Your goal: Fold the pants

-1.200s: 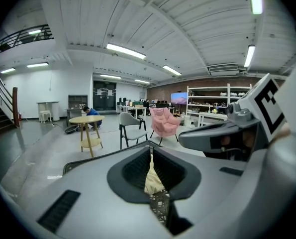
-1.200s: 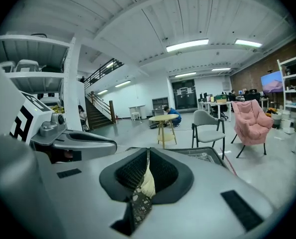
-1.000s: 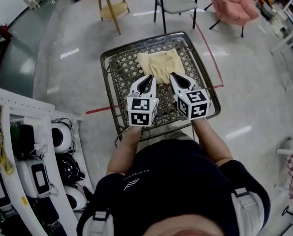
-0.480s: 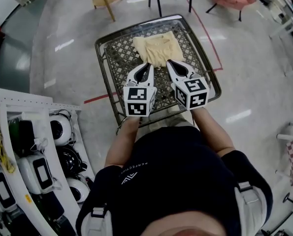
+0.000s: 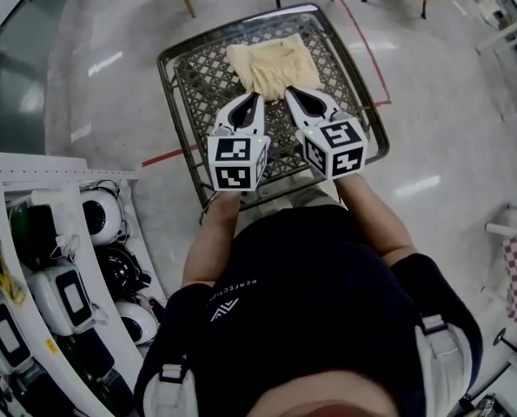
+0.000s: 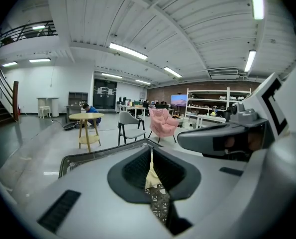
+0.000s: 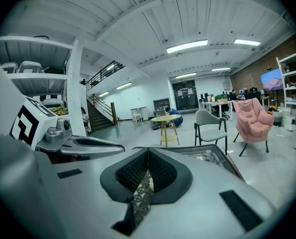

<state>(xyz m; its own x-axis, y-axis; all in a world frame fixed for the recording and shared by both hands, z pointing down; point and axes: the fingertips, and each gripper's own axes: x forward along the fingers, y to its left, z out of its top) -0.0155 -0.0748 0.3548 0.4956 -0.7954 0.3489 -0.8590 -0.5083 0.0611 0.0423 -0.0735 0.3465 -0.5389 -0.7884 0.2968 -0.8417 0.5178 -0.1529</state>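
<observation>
The pale yellow pants [image 5: 272, 65] lie folded into a small rectangle on the far half of a metal lattice table [image 5: 195, 102]. My left gripper [image 5: 256, 100] and right gripper [image 5: 289, 94] hover side by side just at the pants' near edge, tips pointing away from the person. Both are shut with nothing between the jaws. In the left gripper view the left gripper [image 6: 151, 152] shows only a thin slit, through which I see yellow cloth [image 6: 150, 177] and lattice. The right gripper [image 7: 148, 157] is likewise closed over bare lattice.
A white shelf rack [image 5: 49, 259] with helmets and devices stands close at the person's left. Beyond the table are a round wooden side table [image 6: 86, 117], a grey chair [image 6: 129, 125] and a pink armchair [image 6: 162, 123]. Red tape [image 5: 167, 156] marks the floor.
The head view has tipped, so the table and both grippers sit higher in the picture. Relative to the pants the grippers have kept their places, and both stay shut.
</observation>
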